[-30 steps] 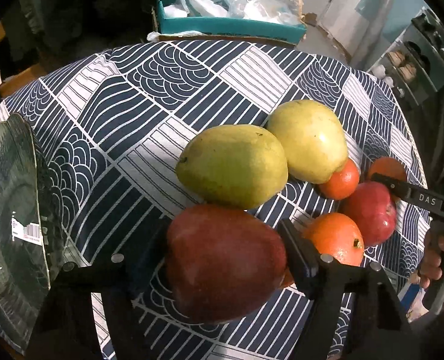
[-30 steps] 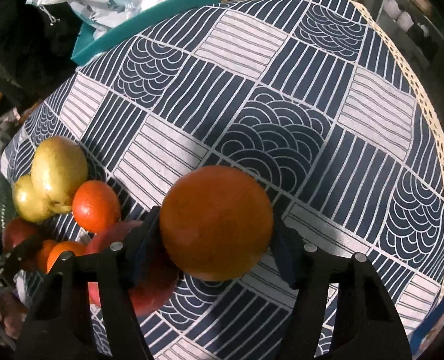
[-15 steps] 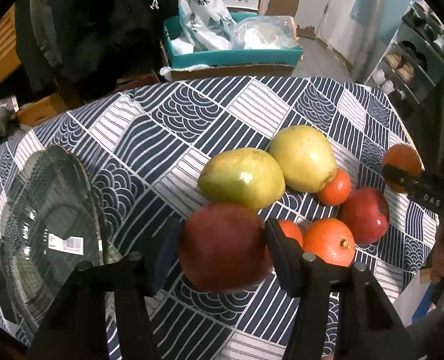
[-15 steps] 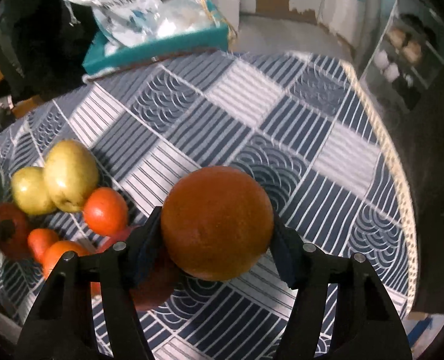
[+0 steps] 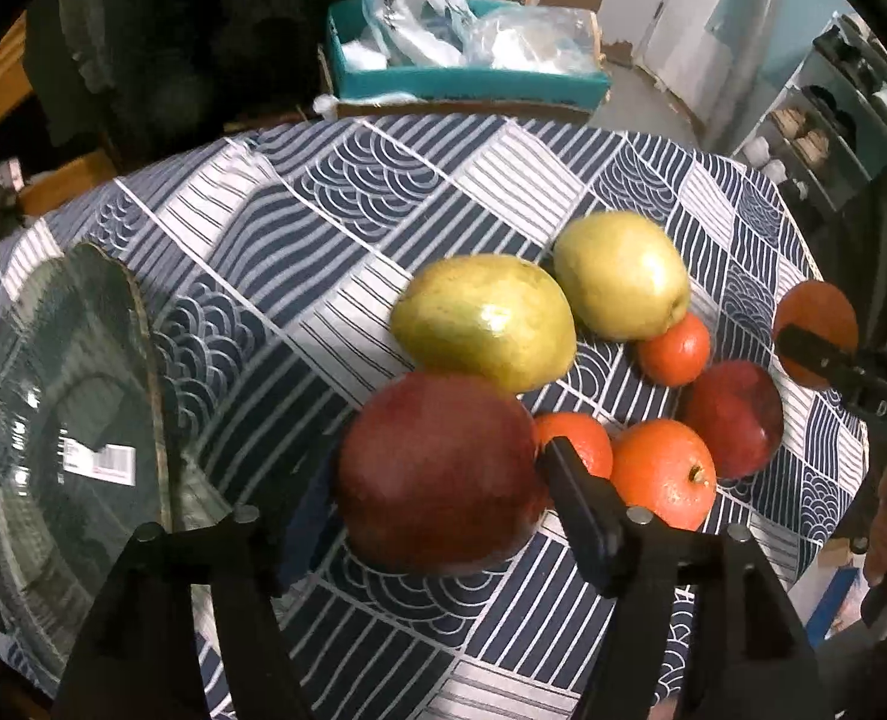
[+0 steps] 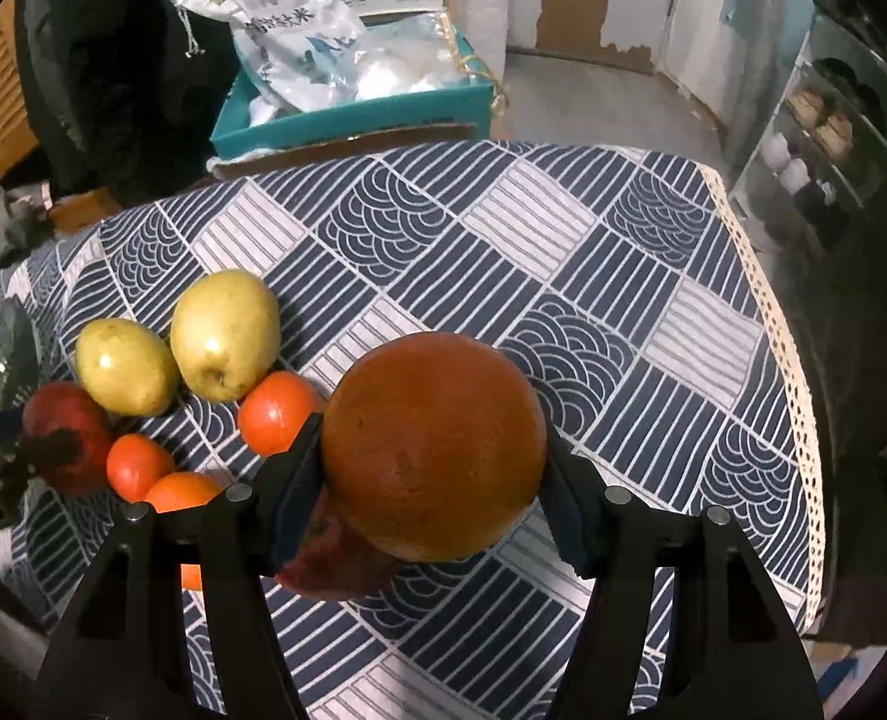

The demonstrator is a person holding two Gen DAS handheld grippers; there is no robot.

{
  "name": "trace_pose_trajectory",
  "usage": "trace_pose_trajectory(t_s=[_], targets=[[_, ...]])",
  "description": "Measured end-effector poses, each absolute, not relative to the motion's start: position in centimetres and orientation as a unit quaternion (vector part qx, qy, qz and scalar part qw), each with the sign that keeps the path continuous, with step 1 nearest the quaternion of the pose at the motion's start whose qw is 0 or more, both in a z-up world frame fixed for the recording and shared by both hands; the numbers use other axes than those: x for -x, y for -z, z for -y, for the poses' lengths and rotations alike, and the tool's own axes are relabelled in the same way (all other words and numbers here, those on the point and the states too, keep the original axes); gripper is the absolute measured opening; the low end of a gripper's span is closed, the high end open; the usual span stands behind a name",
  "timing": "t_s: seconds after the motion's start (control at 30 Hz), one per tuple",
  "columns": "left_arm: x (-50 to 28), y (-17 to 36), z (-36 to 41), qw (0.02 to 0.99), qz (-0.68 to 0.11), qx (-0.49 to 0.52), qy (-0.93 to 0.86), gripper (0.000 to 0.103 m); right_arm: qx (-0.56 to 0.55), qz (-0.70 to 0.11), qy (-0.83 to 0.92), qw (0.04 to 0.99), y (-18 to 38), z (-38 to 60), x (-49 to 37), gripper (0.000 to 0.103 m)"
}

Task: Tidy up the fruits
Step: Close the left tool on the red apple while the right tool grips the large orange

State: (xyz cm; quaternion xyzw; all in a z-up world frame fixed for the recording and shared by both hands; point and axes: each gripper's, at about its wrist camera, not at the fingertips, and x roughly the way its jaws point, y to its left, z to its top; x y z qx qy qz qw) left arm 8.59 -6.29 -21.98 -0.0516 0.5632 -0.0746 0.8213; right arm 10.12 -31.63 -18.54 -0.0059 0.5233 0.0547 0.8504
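two pears, two red apples, four oranges

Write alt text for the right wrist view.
Black tongs grip a large orange above a blue-and-white patterned tablecloth. To the left lie two yellow-green pears, small oranges and a red fruit.

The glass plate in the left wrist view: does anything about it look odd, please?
Yes: the dark glass plate shows a white barcode sticker near its middle, where fruit would sit. Nothing else stands out.
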Motion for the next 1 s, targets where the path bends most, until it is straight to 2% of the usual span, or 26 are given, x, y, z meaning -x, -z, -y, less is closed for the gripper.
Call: trace_pose_trajectory(t_s=[0.23,0.27,0.43,0.53,0.6,1.0], targets=[[-8.8,23.6,5.9,0.809,-0.576,0.082,0.085,0.075,-0.006,-0.526,-0.058,0.849,18.6,32.1,-10.4,0.066],[-8.9,23.6,5.9,0.807,-0.577,0.086,0.089,0.07,-0.007,-0.526,-0.059,0.848,18.7,32.1,-10.4,0.066],[-8.6,23.2,6.2,0.813,-0.57,0.067,0.094,0.07,-0.009,-0.523,-0.062,0.85,18.7,32.0,-10.6,0.066],[-8.1,22.2,6.6,0.828,-0.552,0.041,0.092,0.067,-0.007,-0.517,-0.066,0.853,18.3,31.8,-10.6,0.066],[-7.9,21.3,6.6,0.834,-0.542,0.043,0.096,0.062,-0.003,-0.511,-0.068,0.857,17.9,31.6,-10.5,0.066],[-6.6,16.0,7.2,0.867,-0.487,0.02,0.105,0.061,0.013,-0.459,-0.091,0.884,13.3,30.1,-8.6,0.066]])
